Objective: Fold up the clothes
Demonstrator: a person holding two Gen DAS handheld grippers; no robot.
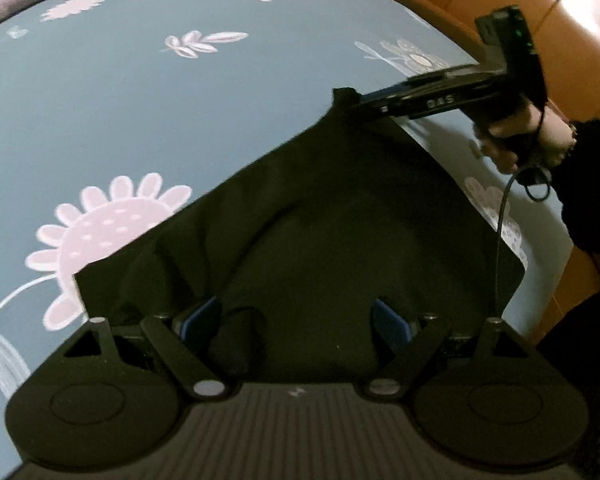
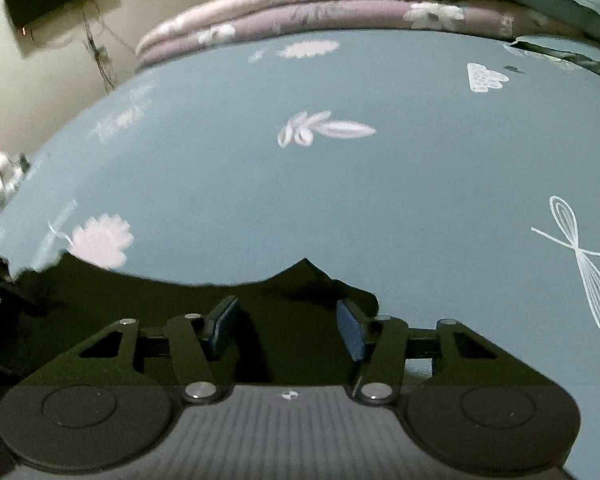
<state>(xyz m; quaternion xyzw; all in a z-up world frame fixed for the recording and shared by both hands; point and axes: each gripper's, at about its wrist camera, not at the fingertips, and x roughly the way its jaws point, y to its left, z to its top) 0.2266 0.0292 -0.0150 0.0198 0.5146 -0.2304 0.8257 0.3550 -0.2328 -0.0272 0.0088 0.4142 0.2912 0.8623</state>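
The bedsheet (image 2: 340,200) lies open beyond the dark garment (image 1: 340,240); stacked quilts (image 2: 300,4) block its far edge.

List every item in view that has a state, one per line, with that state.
black garment: lying on the bed, rumpled, not yet neatly folded
left gripper: jaws open, garment fabric between them, not pinched
right gripper: jaws open over the garment's edge
bedsheet: spread flat
quilts: folded, stacked at the far edge

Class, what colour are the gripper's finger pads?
Blue pads, clearest in the right wrist view.
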